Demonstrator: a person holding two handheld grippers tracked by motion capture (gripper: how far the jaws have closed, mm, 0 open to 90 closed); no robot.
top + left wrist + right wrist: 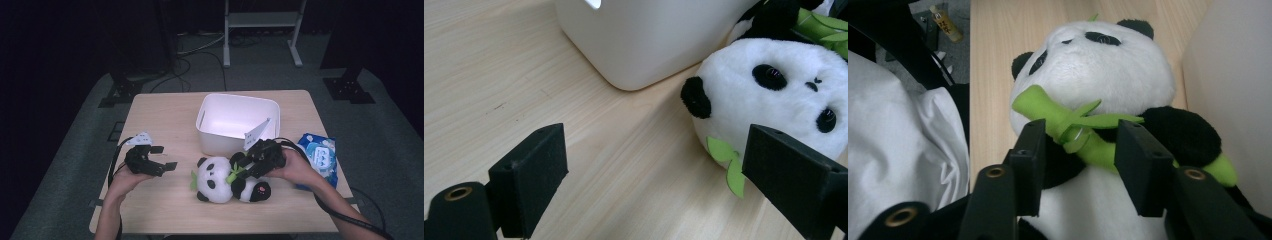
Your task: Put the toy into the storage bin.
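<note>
On the wooden table (165,112), just in front of the white bin (239,122), a plush panda (227,180) lies on its back with its head toward the person's left and a green felt bamboo stalk (1083,135) lying across its chest. Over the toy's body the right gripper (252,162) is held in the person's right hand (297,167); in the right gripper view its two black jaws stand apart on either side of the bamboo stalk and the panda's chest, and whether the pads press on the plush cannot be told. To the left of the panda, apart from it, the left gripper (167,162) rests in the person's left hand (125,180), pointing toward the toy. In the left gripper view its jaws stand wide apart with nothing between them but bare tabletop, and the panda's white face with black ear and eyes sits just beyond the right-hand jaw, a green leaf (729,165) showing under its chin, the bin's rounded corner behind. At the table's right edge, just beyond the right hand, lies a blue and white packet of wipes (320,155).
</note>
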